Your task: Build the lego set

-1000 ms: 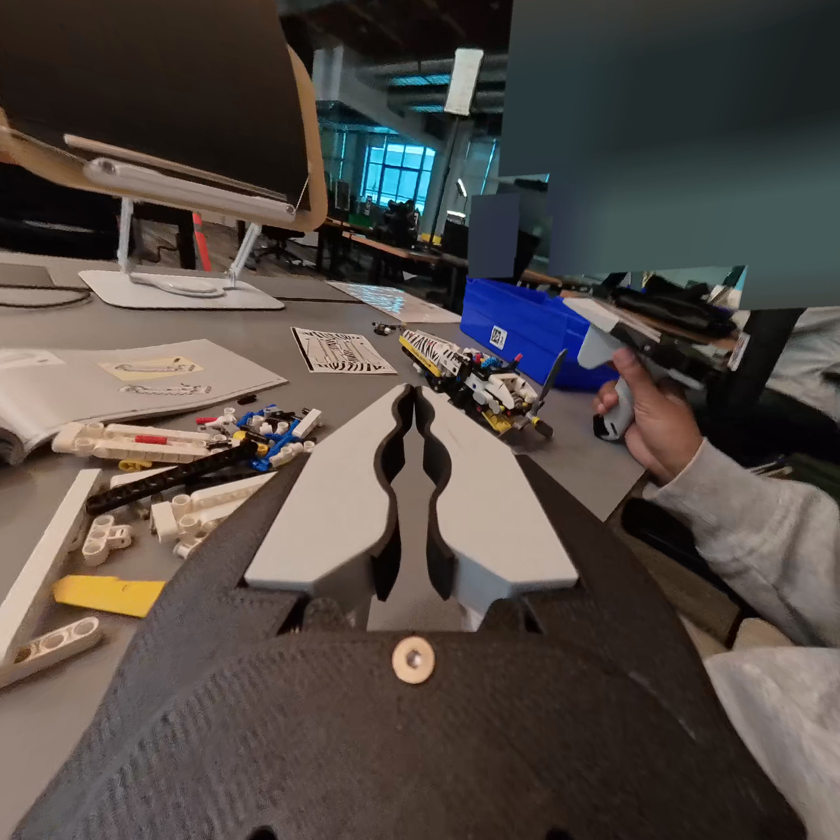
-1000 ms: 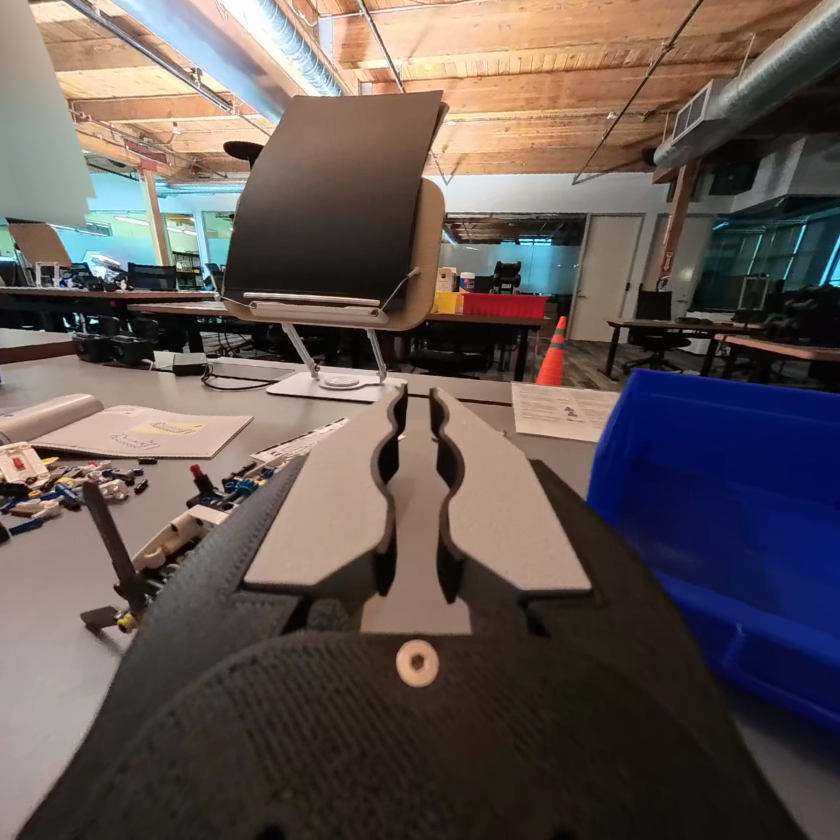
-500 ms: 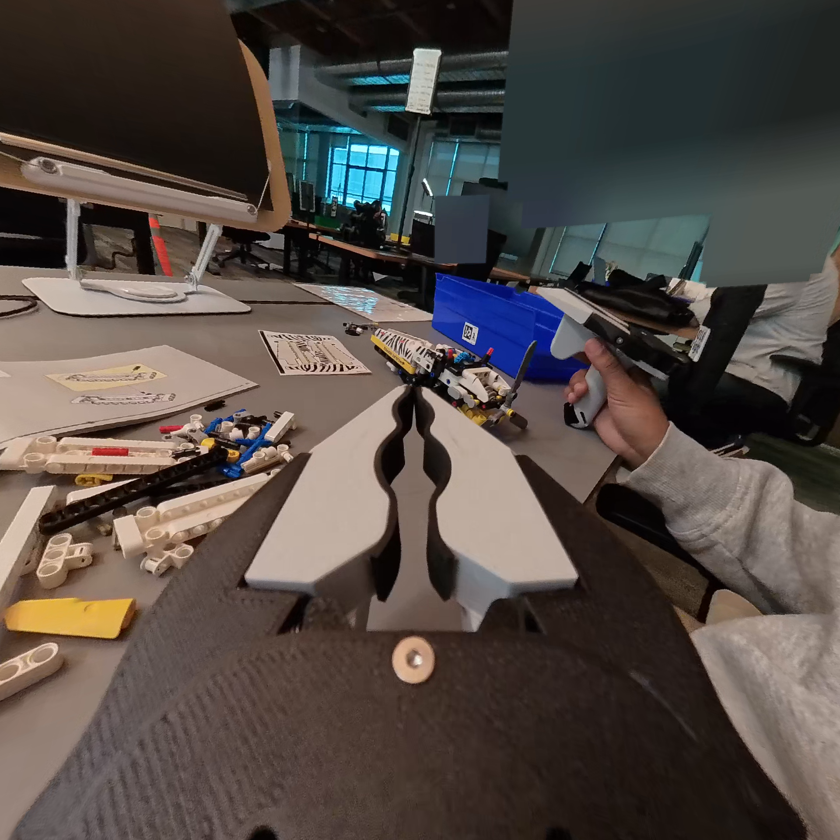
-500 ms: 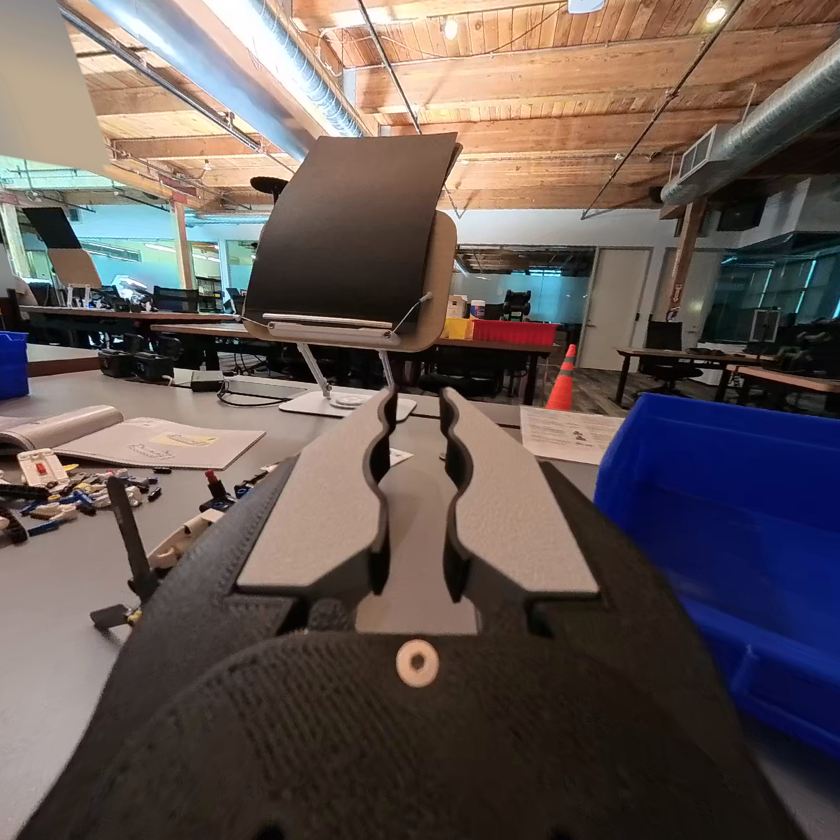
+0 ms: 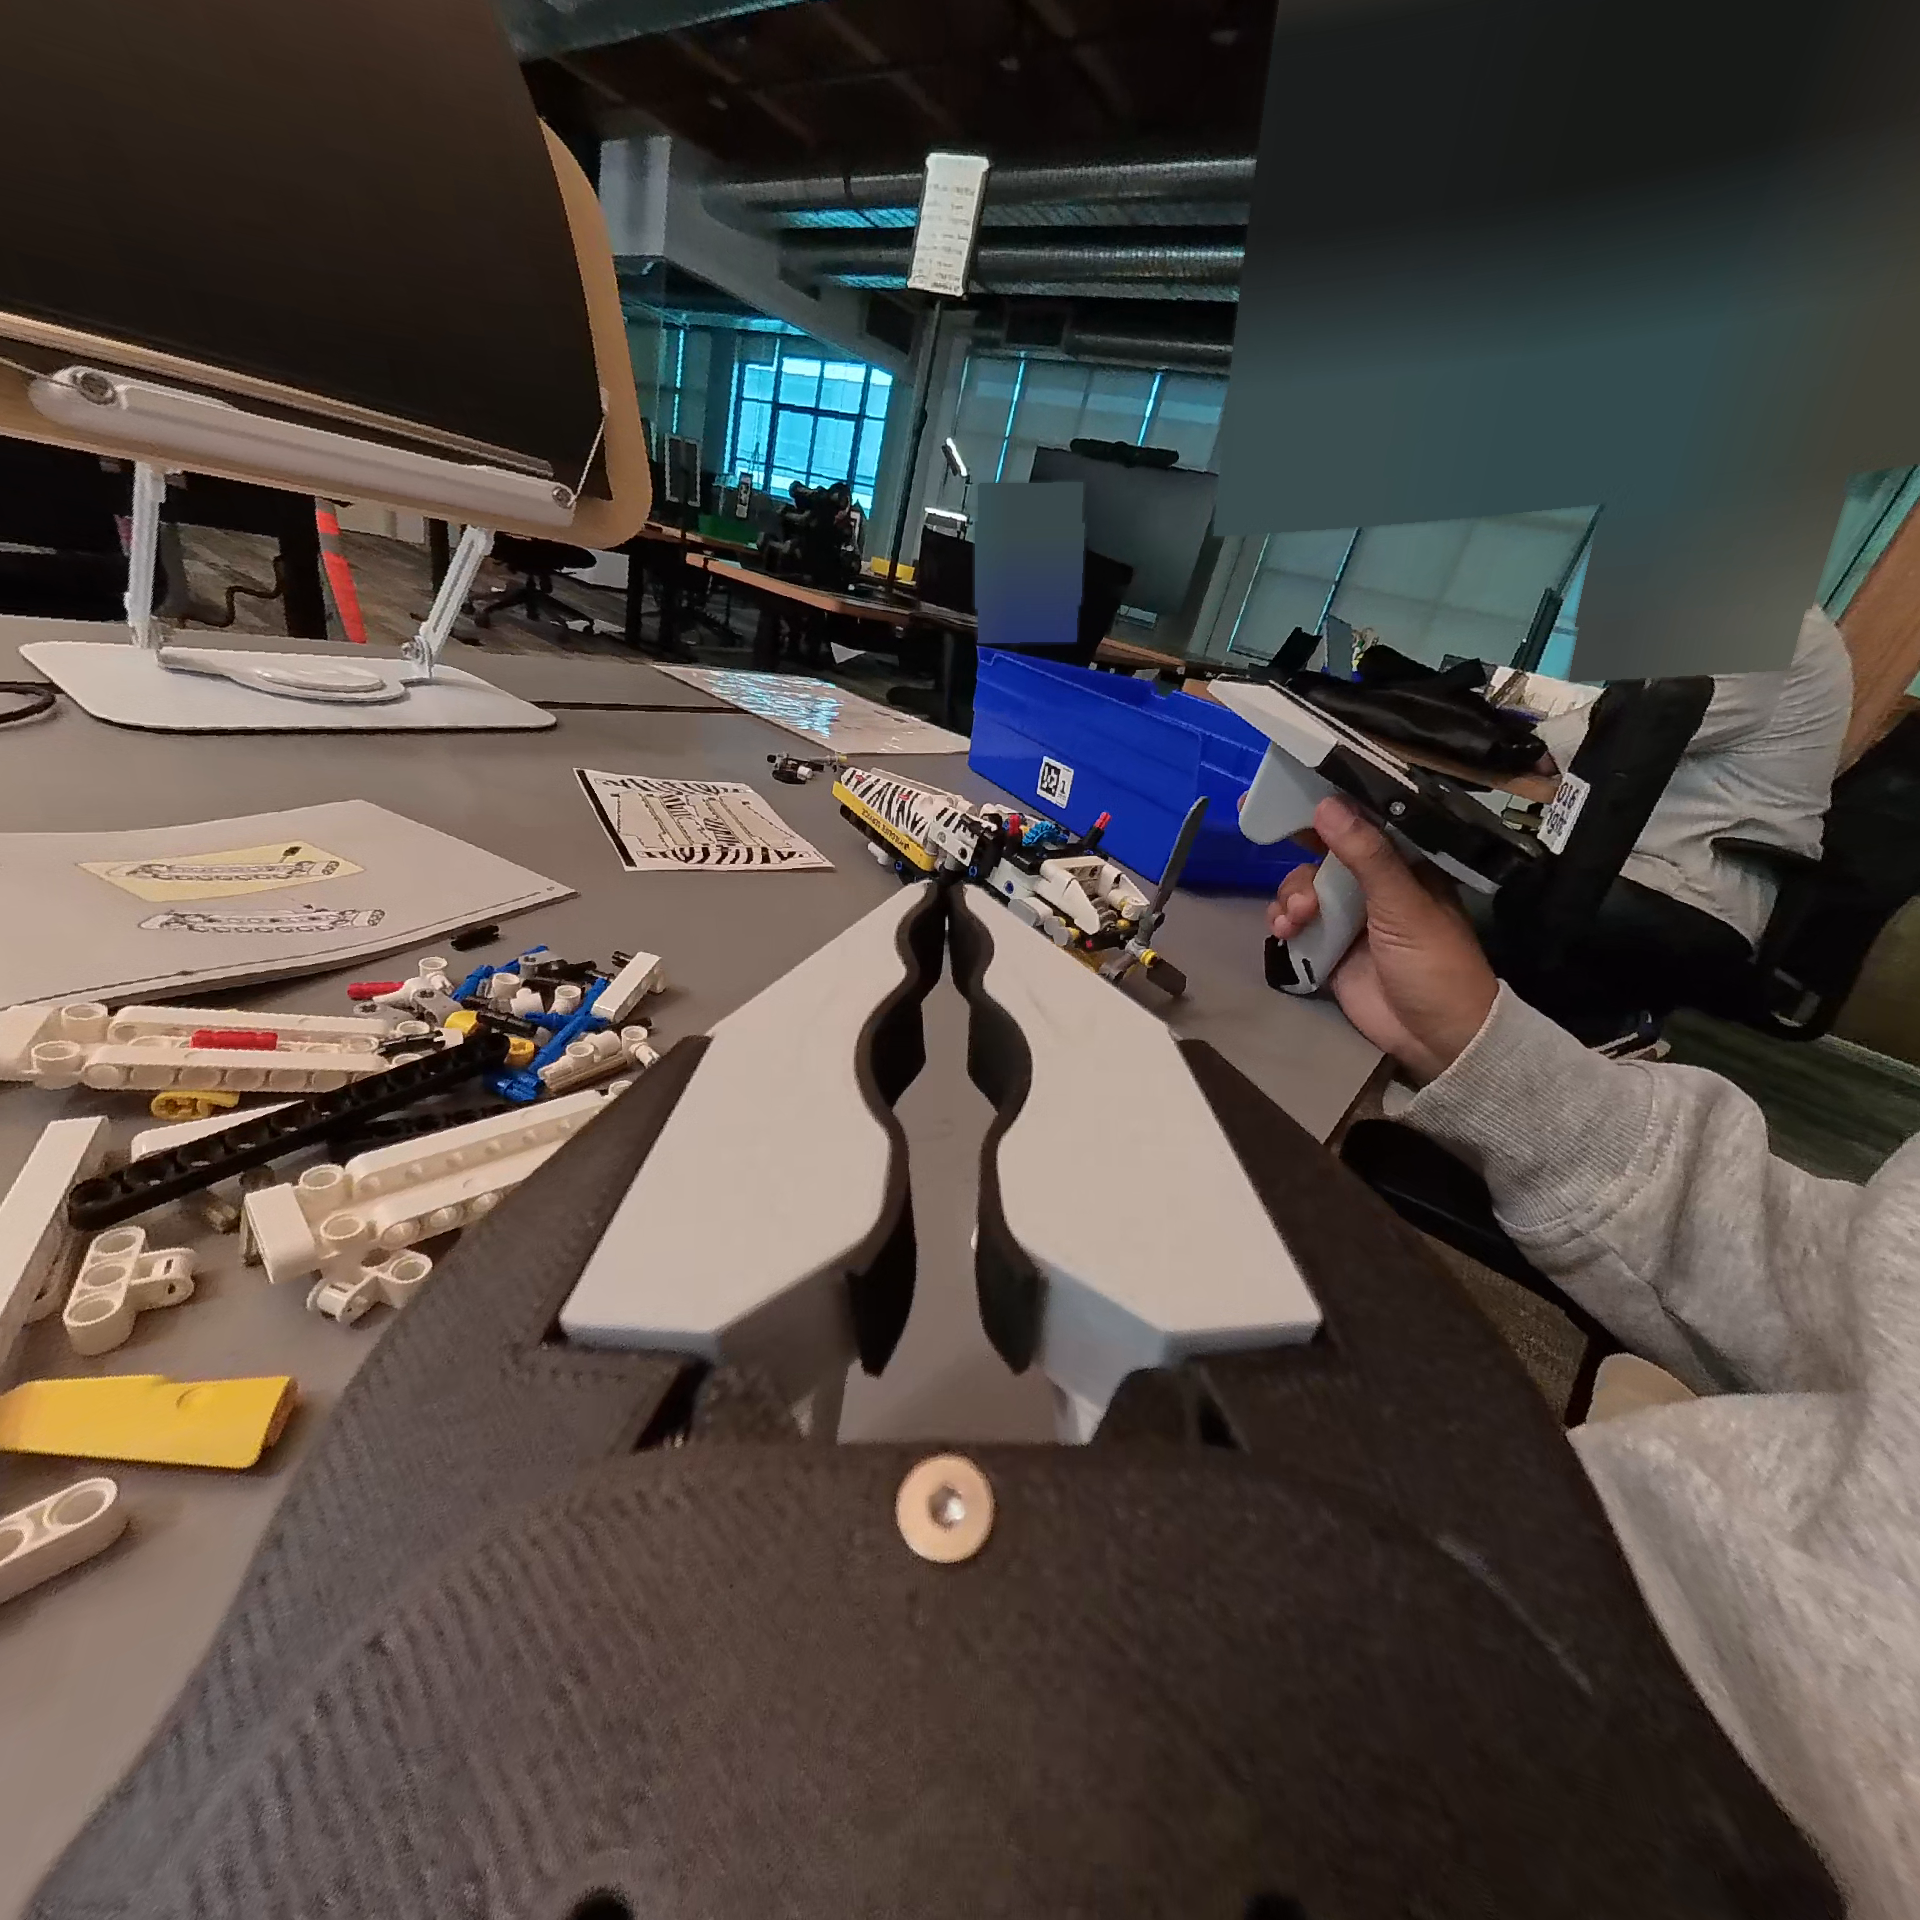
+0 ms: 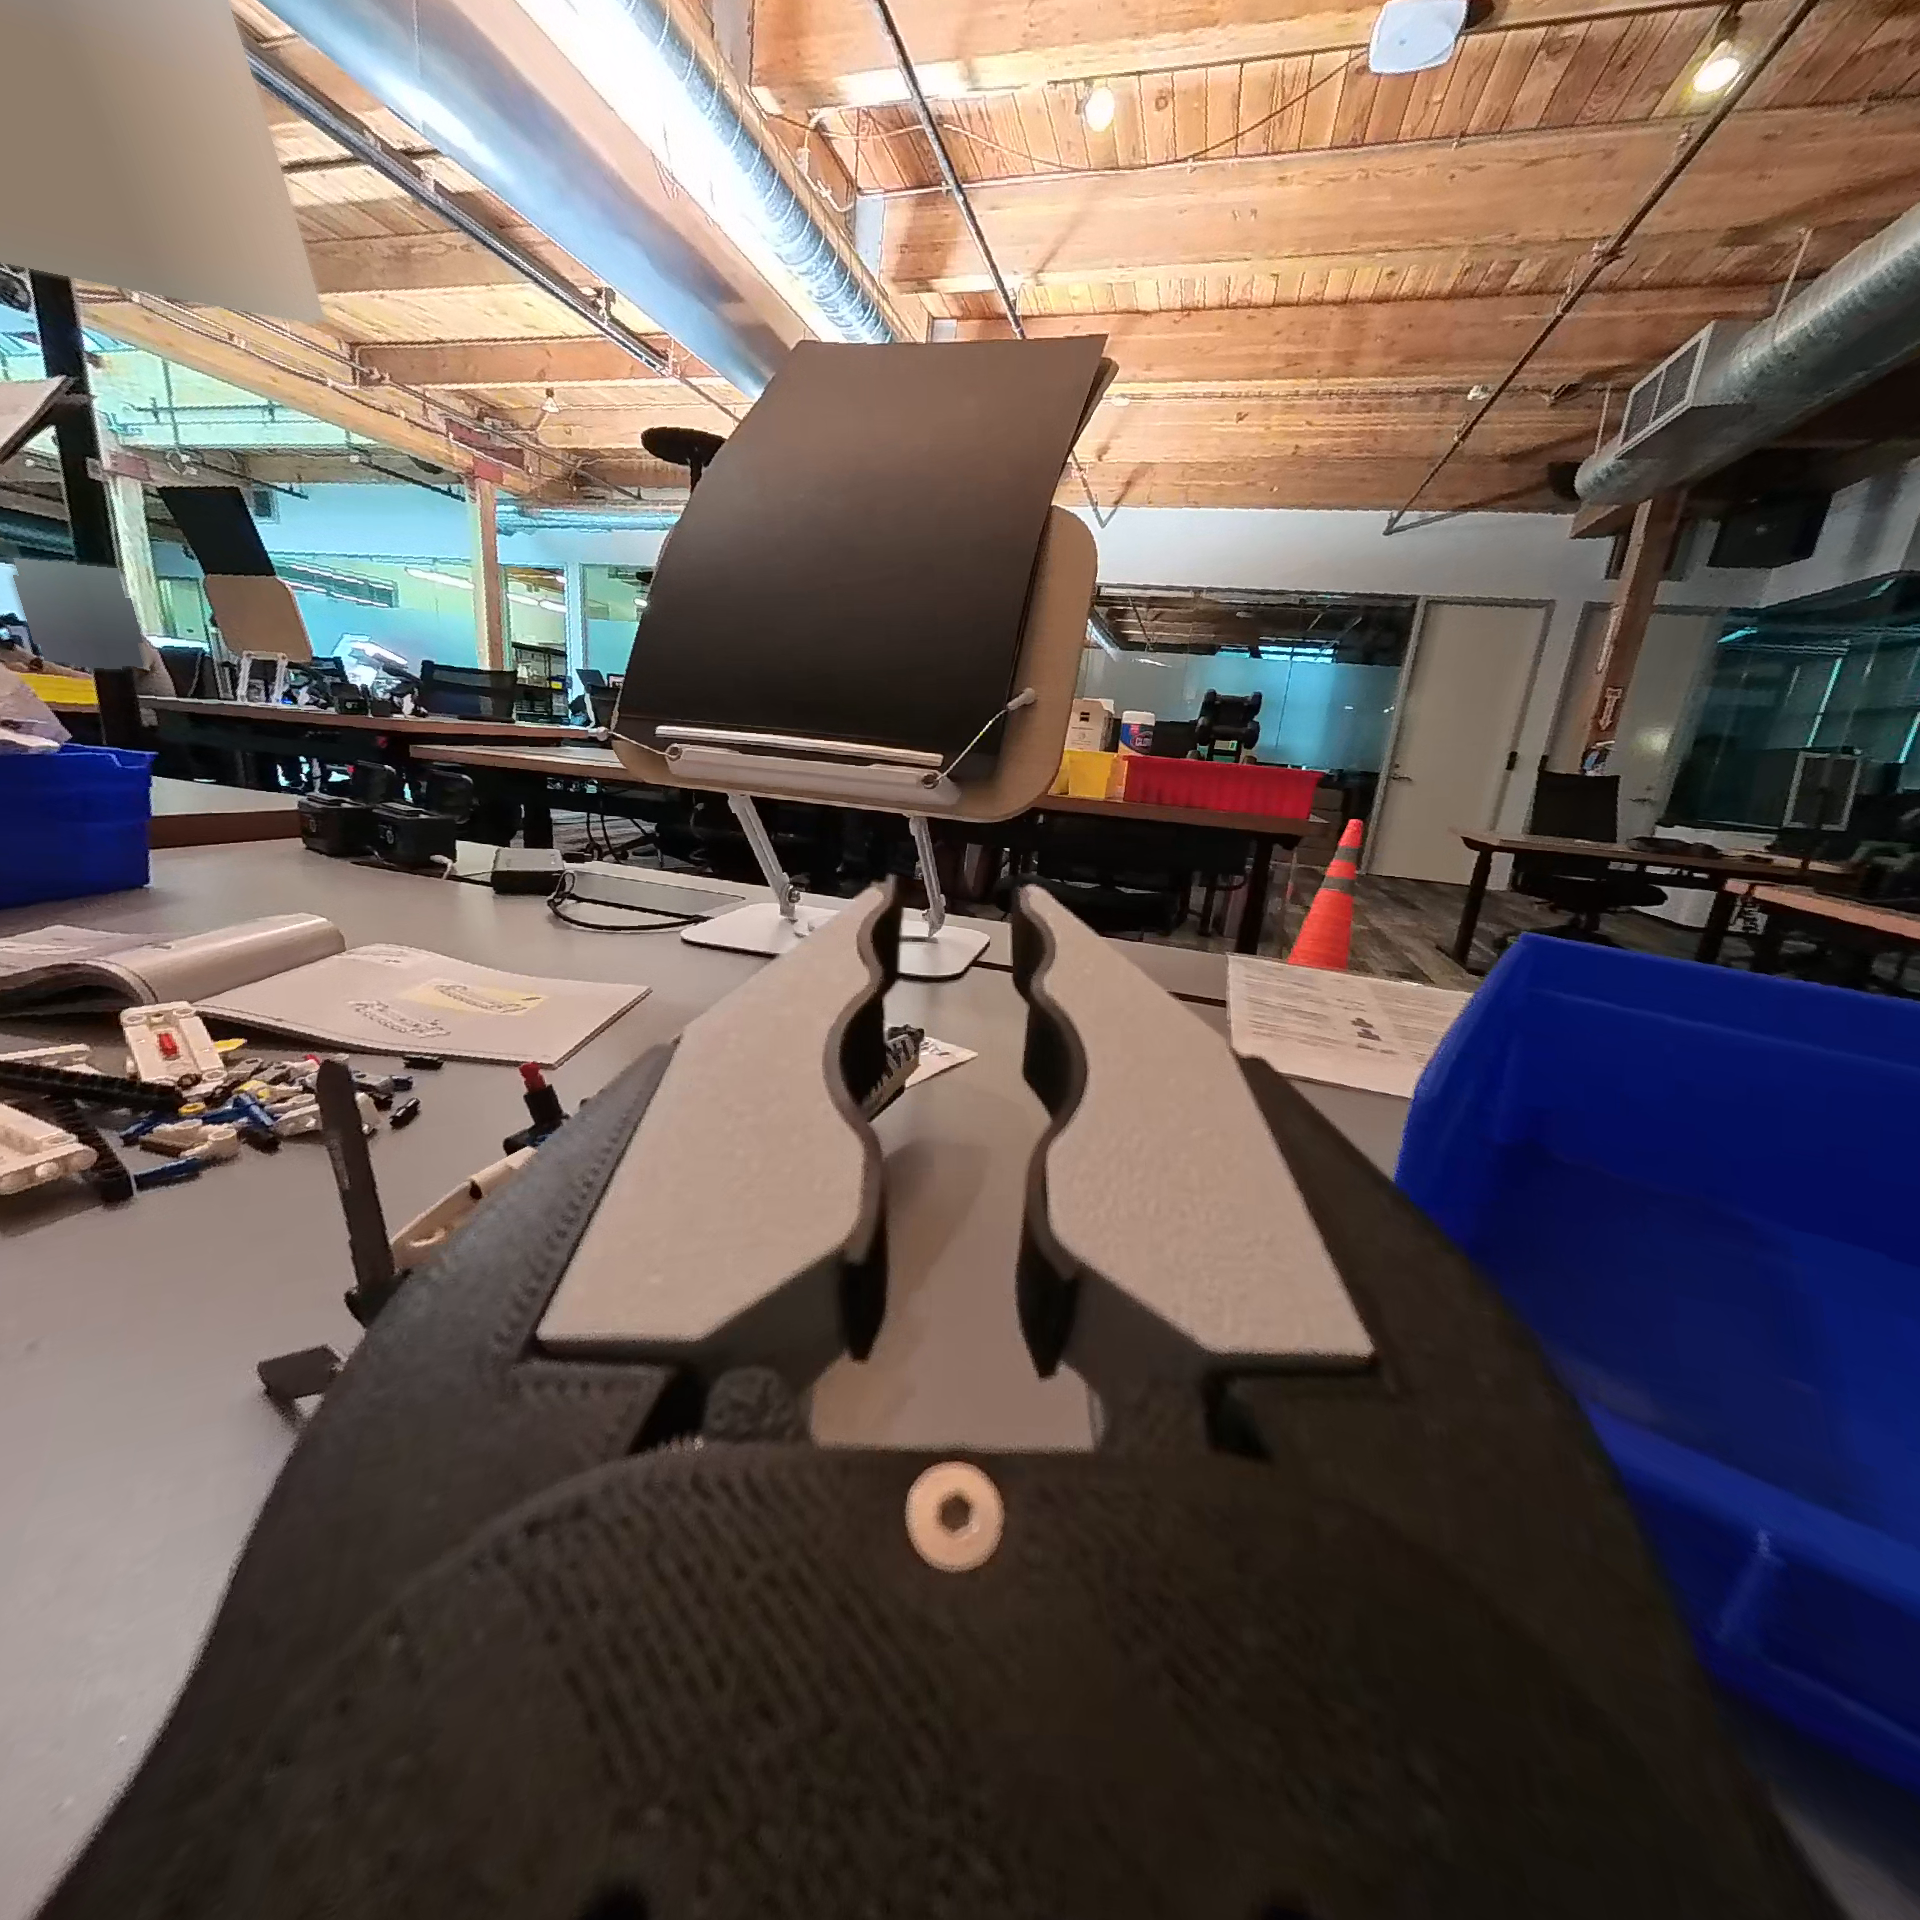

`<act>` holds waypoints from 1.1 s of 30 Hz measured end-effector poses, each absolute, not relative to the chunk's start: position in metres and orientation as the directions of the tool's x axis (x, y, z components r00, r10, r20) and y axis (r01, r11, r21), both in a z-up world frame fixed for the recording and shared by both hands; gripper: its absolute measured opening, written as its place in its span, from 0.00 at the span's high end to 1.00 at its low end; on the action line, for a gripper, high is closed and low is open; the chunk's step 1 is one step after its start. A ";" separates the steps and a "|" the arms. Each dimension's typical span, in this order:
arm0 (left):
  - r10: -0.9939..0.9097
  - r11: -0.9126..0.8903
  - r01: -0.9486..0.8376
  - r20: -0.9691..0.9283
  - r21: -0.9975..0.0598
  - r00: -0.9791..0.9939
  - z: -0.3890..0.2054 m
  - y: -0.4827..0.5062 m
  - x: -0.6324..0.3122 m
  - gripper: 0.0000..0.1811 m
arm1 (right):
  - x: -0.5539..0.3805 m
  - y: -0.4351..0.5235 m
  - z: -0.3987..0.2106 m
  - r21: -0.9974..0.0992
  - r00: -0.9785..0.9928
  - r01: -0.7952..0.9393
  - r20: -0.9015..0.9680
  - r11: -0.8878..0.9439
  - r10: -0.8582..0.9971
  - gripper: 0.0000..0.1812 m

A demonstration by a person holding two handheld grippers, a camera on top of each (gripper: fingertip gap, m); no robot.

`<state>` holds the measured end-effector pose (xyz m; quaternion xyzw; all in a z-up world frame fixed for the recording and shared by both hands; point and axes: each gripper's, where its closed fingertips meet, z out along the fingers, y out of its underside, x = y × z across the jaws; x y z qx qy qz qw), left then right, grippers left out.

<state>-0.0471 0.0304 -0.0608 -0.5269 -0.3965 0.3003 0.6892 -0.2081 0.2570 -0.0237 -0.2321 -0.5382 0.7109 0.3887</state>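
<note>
left wrist view: my left gripper (image 5: 945,902) is pressed together, empty; right gripper (image 6: 948,902) spread; i'd line up squarely on the zebra-striped model (image 5: 997,857) before pinching.

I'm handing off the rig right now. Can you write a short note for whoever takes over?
Left gripper: shut, empty, above the table.
Right gripper: fingers apart, empty, beside the blue bin.
Partly built model with striped tail and propeller lies on the table in front of the bin.
Loose parts pile and white beams sit left, near the open instruction booklet.
Left: pick parts, continue the build.
</note>
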 end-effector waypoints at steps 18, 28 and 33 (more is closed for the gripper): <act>0.824 0.278 -0.001 0.239 -0.960 0.514 -0.060 0.030 -0.047 1.00 | -0.206 0.253 -0.024 -0.944 -0.598 -0.312 0.107 -0.108 0.794 0.89; 0.822 0.284 -0.002 0.242 -0.959 0.516 -0.060 0.030 -0.047 1.00 | -0.205 0.252 -0.025 -0.944 -0.601 -0.315 0.115 -0.102 0.791 0.89; 0.821 0.286 -0.003 0.244 -0.958 0.516 -0.060 0.030 -0.047 1.00 | -0.205 0.252 -0.025 -0.943 -0.602 -0.316 0.118 -0.100 0.790 0.89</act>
